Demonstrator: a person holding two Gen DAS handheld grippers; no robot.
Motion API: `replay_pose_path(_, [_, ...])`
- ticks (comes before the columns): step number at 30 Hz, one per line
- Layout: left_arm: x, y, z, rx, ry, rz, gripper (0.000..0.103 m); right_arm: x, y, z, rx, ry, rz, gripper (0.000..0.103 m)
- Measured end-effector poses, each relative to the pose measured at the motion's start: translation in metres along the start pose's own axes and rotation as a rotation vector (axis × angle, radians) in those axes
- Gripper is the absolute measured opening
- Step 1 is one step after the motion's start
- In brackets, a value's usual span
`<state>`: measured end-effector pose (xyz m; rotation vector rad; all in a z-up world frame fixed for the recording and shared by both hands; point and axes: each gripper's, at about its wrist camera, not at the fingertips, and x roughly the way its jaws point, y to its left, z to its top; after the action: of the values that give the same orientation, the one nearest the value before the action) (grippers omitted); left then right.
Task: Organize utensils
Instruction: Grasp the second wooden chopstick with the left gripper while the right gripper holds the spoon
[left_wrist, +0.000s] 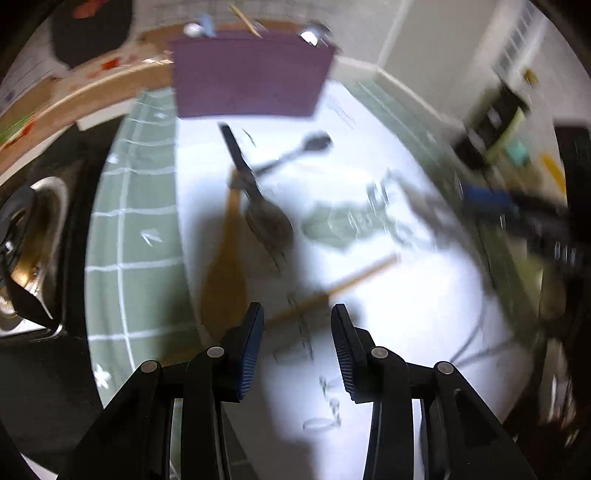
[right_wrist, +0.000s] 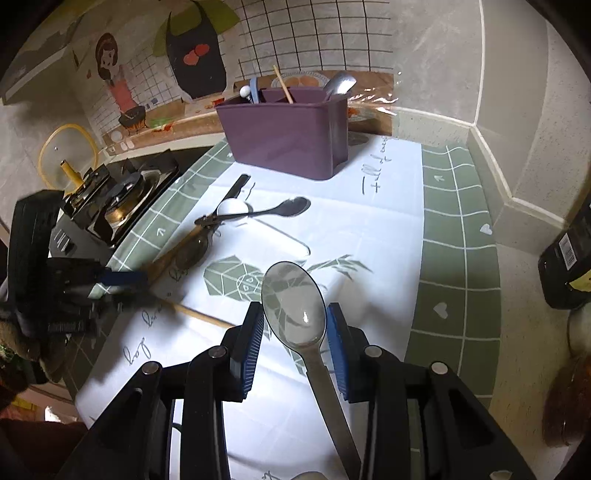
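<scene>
On kitchen mat: right gripper (right_wrist: 295, 325) clamps metal spoon (right_wrist: 293, 306), bound for purple caddy (right_wrist: 284, 136); left gripper (left_wrist: 297, 325), jaws apart, empty, poised over wooden chopstick (left_wrist: 354, 280).

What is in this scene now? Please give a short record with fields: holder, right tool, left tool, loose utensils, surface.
holder: purple utensil caddy at the back, utensils already standing inside
right tool: right gripper shut on a metal spoon, bowl forward
left tool: left gripper open above a wooden chopstick
loose utensils: wooden spatula, small dark spoon, black-handled ladle
surface: white and green printed mat
</scene>
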<state>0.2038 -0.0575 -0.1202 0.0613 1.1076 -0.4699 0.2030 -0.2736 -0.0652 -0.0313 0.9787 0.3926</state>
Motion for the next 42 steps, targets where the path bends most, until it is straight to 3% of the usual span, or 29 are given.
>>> replay_pose_path(5, [0.007, -0.004, 0.009, 0.049, 0.018, 0.047, 0.038, 0.003, 0.002, 0.000, -0.005, 0.015, 0.006, 0.032])
replay_pose_path(7, [0.014, -0.006, 0.014, 0.070, 0.035, 0.115, 0.038, 0.004, 0.004, 0.000, -0.007, 0.018, 0.009, 0.032])
replay_pose_path(14, [0.013, 0.027, 0.024, -0.109, 0.002, 0.196, 0.037, 0.007, 0.011, 0.001, -0.031, 0.030, 0.012, 0.032])
replay_pose_path(17, [0.008, 0.034, 0.020, -0.199, 0.013, 0.166, 0.035, 0.009, 0.012, 0.001, -0.028, 0.036, 0.016, 0.032])
replay_pose_path(19, [0.005, 0.027, 0.012, -0.205, 0.032, 0.141, 0.035, 0.011, 0.011, 0.001, -0.022, 0.041, 0.023, 0.032])
replay_pose_path(25, [0.008, -0.001, 0.007, -0.145, 0.069, 0.120, 0.035, 0.018, 0.012, 0.002, -0.014, 0.050, 0.038, 0.032])
replay_pose_path(27, [0.011, -0.005, 0.012, -0.113, 0.078, 0.132, 0.026, 0.019, 0.014, 0.002, -0.014, 0.050, 0.043, 0.032])
replay_pose_path(30, [0.018, -0.007, 0.025, -0.067, 0.091, 0.127, 0.020, 0.018, 0.017, 0.002, -0.019, 0.044, 0.042, 0.032])
replay_pose_path(36, [0.038, -0.022, 0.059, 0.097, 0.142, 0.130, 0.020, 0.014, 0.020, 0.002, -0.039, 0.037, 0.028, 0.032])
replay_pose_path(38, [0.041, -0.025, 0.065, 0.103, 0.160, 0.123, 0.020, 0.012, 0.019, 0.002, -0.040, 0.031, 0.024, 0.032])
replay_pose_path(40, [0.043, -0.025, 0.067, 0.085, 0.162, 0.118, 0.008, 0.011, 0.018, 0.003, -0.032, 0.024, 0.021, 0.032])
replay_pose_path(42, [0.039, -0.021, 0.066, 0.020, 0.140, 0.090, 0.006, 0.009, 0.016, 0.004, -0.013, 0.010, 0.023, 0.032])
